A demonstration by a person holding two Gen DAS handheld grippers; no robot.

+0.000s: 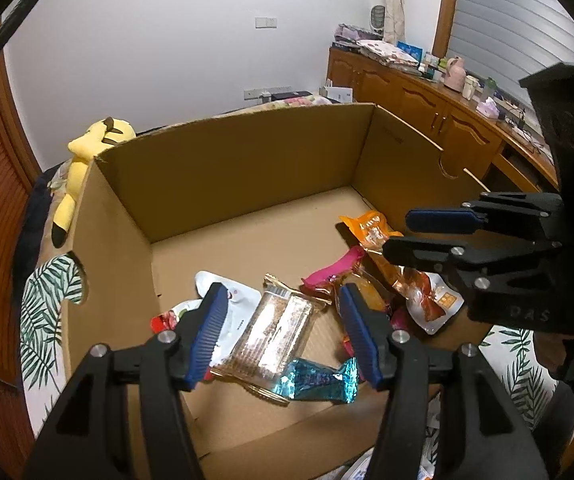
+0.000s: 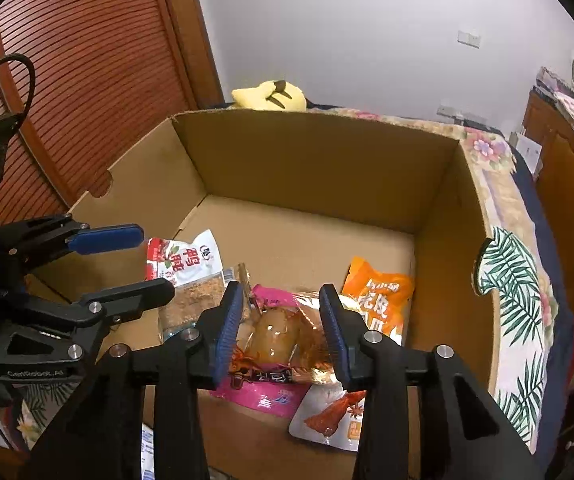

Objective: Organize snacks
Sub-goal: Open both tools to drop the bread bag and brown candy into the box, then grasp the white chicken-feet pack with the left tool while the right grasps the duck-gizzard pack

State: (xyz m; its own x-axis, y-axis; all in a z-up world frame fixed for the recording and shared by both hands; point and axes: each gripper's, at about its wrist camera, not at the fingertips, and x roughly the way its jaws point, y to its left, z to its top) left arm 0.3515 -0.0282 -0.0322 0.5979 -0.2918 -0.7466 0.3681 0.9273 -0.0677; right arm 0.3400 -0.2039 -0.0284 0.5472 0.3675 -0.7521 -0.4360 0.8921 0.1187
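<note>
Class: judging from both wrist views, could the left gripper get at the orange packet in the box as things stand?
Probably not directly: the right gripper hangs between the left gripper and the orange packet, and other packets lie between. The box is open-topped.

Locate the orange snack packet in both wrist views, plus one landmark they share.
Left wrist: orange snack packet lies right of centre on the box floor, near the right wall, just left of the right gripper.
Right wrist: orange snack packet lies right of centre, beside the right wall, above the right gripper's right finger.
Shared landmark: yellow plush toy behind the cardboard box.
</note>
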